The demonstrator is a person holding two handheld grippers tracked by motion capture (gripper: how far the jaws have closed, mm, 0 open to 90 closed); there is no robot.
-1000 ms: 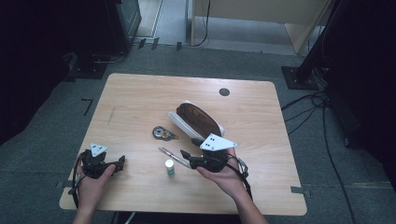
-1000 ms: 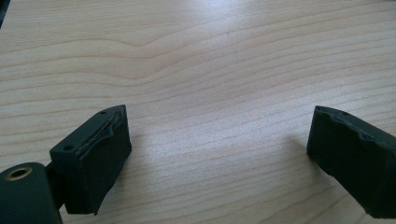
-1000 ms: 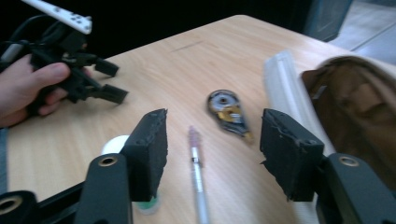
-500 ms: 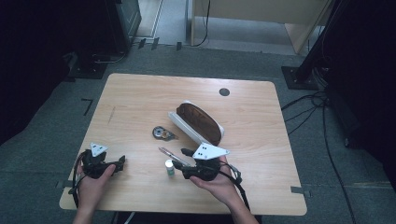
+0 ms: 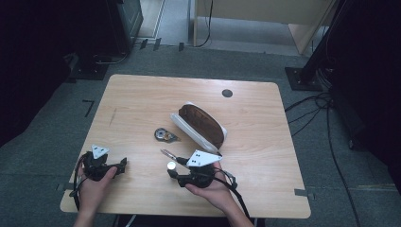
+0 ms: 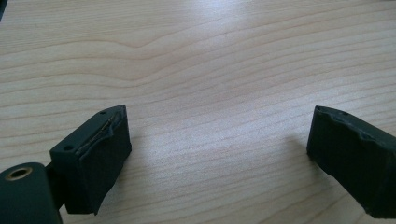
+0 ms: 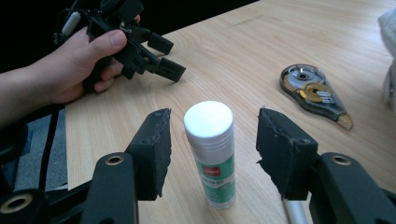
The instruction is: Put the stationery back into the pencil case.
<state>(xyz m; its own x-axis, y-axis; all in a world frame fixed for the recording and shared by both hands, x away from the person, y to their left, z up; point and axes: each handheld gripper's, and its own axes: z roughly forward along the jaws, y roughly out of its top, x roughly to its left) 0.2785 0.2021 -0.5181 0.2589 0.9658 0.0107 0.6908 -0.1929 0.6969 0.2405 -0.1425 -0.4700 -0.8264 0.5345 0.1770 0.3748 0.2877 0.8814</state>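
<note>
A glue stick (image 7: 212,149) with a white cap and a green label stands upright on the wooden table (image 5: 142,101). My right gripper (image 7: 213,116) is open, with one jaw on each side of the stick and a gap on both sides. From above, the glue stick (image 5: 171,165) is just left of the right gripper (image 5: 174,173), near the front edge. My left gripper (image 5: 122,164) rests at the front left, held by a hand. It is open over bare wood (image 6: 219,116), and the same left gripper (image 7: 163,58) appears farther off in the right gripper view.
A correction tape dispenser (image 5: 165,135) lies beyond the glue stick, and appears as a dispenser (image 7: 314,93) in the right gripper view. A brown and white pouch (image 5: 201,125) lies mid-table. A thin silver pen (image 5: 168,154) lies by the right gripper. A dark grommet (image 5: 227,93) sits at the far side.
My right gripper has moved left and toward the front edge, so its open jaws now stand either side of the glue stick. The left gripper has stayed put.
</note>
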